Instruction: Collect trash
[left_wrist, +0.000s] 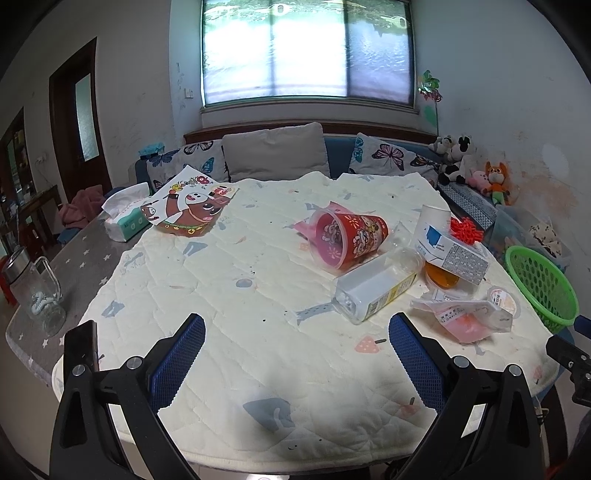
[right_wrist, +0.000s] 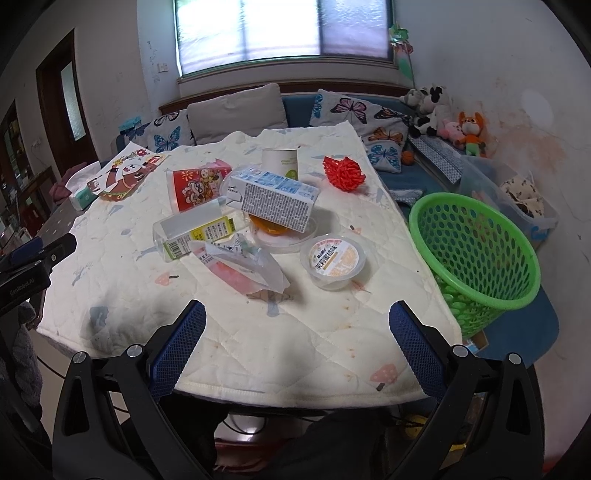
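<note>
Trash lies on the quilted table cover (right_wrist: 295, 350): a red printed cup (left_wrist: 351, 236) on its side, a clear bottle (left_wrist: 376, 291) lying flat, a white and blue carton (right_wrist: 273, 199), a sealed jelly cup (right_wrist: 332, 262), a clear plastic bag (right_wrist: 243, 266), a paper cup (right_wrist: 279, 160) and a red foam net (right_wrist: 343, 173). A green mesh basket (right_wrist: 476, 251) stands at the table's right edge. My left gripper (left_wrist: 297, 328) is open and empty, short of the bottle. My right gripper (right_wrist: 297, 325) is open and empty, short of the bag and jelly cup.
A tissue pack (left_wrist: 125, 218) and a cartoon paper cutout (left_wrist: 188, 206) lie at the far left. A glass jug (left_wrist: 37, 291) stands on the grey cloth at left. A sofa with cushions (left_wrist: 277, 155) and plush toys (left_wrist: 461, 162) is behind the table.
</note>
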